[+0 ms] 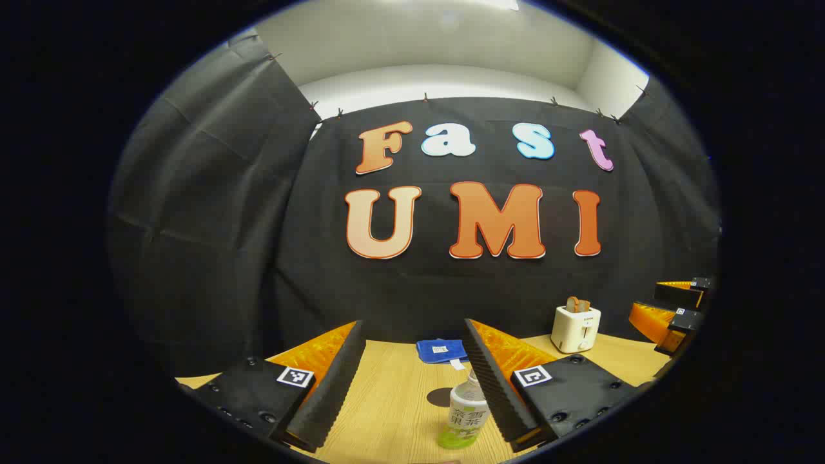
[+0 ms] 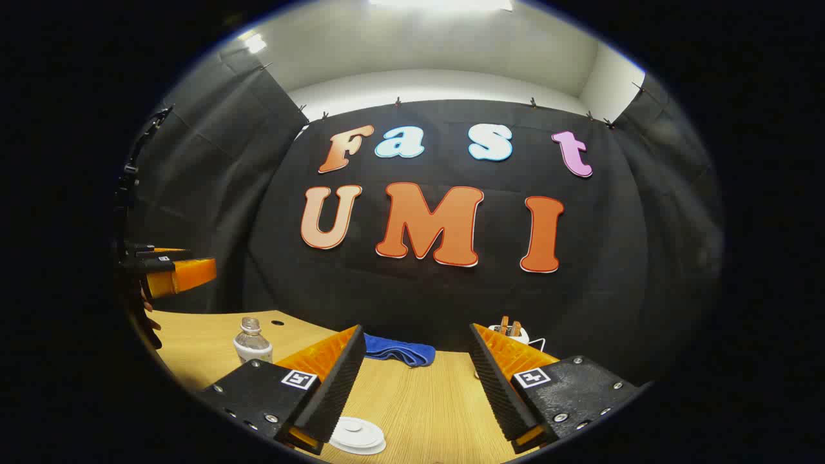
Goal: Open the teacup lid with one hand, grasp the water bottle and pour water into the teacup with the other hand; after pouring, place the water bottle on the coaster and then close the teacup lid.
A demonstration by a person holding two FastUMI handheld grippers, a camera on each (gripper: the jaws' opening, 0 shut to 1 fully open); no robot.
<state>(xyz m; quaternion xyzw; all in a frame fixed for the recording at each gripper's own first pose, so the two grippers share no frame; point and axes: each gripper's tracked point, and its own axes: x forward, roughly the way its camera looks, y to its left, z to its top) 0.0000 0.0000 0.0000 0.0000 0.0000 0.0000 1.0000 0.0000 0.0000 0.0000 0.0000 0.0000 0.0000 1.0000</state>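
Note:
A clear water bottle with a green label stands upright on the wooden table, low between my left gripper's fingers and close beside the right one. My left gripper is open, its fingers wide apart and not pressing the bottle. Just behind the bottle lies a dark round patch, perhaps the coaster. In the right gripper view the teacup's white round lid sits low by the left finger of my open right gripper. The bottle stands off to the left, with the left gripper above it.
A blue cloth lies at the back of the table against the black wall. A white toaster with toast stands at the back right, partly hidden behind the right finger in the right gripper view. The other gripper hovers at the far right.

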